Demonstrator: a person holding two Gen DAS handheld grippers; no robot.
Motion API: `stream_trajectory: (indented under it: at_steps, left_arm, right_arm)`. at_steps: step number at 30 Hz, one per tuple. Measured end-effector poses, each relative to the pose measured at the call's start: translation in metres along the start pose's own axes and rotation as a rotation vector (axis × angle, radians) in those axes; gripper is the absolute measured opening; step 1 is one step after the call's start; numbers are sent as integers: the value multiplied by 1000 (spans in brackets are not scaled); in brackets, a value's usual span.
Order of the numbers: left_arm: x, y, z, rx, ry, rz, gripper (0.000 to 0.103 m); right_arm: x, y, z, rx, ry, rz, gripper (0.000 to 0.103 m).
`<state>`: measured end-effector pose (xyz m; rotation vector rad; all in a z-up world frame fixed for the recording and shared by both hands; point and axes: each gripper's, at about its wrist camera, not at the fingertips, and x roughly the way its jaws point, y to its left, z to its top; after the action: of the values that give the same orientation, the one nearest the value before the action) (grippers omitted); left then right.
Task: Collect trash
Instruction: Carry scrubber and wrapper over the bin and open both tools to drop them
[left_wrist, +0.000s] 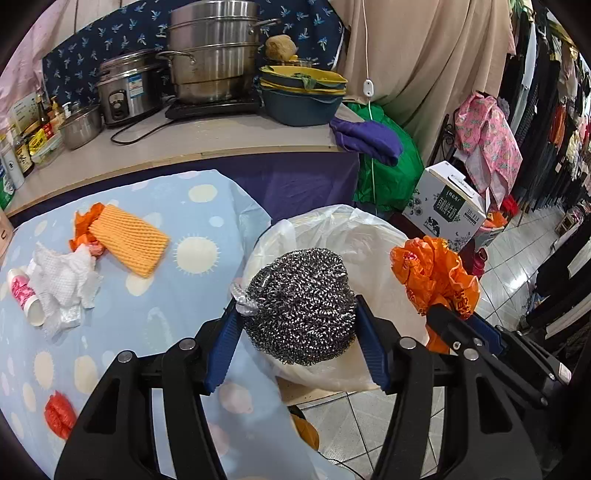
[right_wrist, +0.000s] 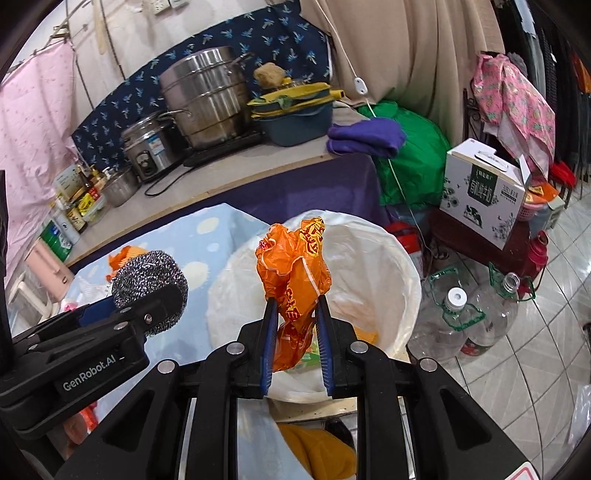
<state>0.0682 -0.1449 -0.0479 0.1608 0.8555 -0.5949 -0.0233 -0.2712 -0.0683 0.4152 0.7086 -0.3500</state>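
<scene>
trash in both grippers right now. steel wool ball (left_wrist: 299, 306) sits clamped between the blue pads (left_wrist: 373, 347) of the left gripper (left_wrist: 295, 314), dead centre in the left wrist view, pads pressing its two sides. behind it, the white-lined trash bin (left_wrist: 369, 236) fills the middle of the frame, with the ball held in front of its near rim.

over in the right wrist view, the right gripper (right_wrist: 293, 306) is pinched narrow on a crumpled orange plastic bag (right_wrist: 291, 266), the bag bunching up above the fingertips and trailing down between them. it shows against the bin's open mouth (right_wrist: 388, 258), centre frame. the left gripper with its steel ball shows at centre left there, beside the bin.

more waiting on the blue spotted cloth (left_wrist: 147, 325), left half of the left wrist view: an orange foam net sleeve (left_wrist: 129, 240), a wad of white tissue (left_wrist: 62, 280) touching it, a small pink-and-white bottle (left_wrist: 24, 295) at the far left edge, and a red scrap (left_wrist: 59, 413) at lower left.

upper frame, a counter (left_wrist: 221, 144) carries a big steel pot (left_wrist: 214, 48).
</scene>
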Motion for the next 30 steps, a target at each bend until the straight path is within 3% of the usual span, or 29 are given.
stream_trajectory:
  at_steps: [13,18,30]
  left_arm:
    - [45,-16,11,10,52,17,58]
    - [52,-14,16,-5,59,14,60]
    - [31,-5,26,-13,1,32,67]
  right_arm:
    - [28,-20,12,26,10,-46,25]
    - [31,-27,18,43,-2,-62,38]
    - [14,-15,28,35,-52,-54,42]
